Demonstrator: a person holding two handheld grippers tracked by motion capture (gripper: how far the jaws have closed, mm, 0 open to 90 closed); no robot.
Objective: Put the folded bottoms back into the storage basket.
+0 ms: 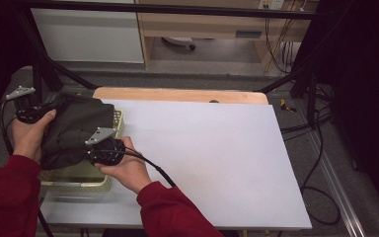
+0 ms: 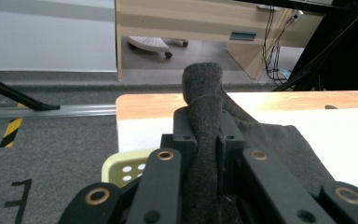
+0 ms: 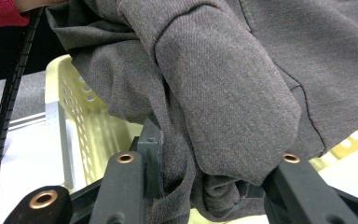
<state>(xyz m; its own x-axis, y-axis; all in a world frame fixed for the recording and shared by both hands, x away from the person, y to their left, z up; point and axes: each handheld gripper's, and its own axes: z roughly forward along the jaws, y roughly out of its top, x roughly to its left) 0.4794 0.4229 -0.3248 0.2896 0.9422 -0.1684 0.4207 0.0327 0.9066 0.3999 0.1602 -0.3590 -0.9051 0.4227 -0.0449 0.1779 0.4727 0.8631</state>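
Over at 9 o'clock on the table [image 1: 217, 148], a yellow basket [image 1: 79, 180] sits under a dark garment [image 1: 74, 131]. Left claw [image 2: 204, 140] is clamped on a fold of it. Right claw [image 3: 205, 186] grips a bunch too.

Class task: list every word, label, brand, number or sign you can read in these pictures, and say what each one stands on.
No text can be read.
Label on the wooden cabinet: too blurred to read.
Black mark on the floor: cut off, unreadable.
Dark garment, yellow basket, white table: no writing visible.
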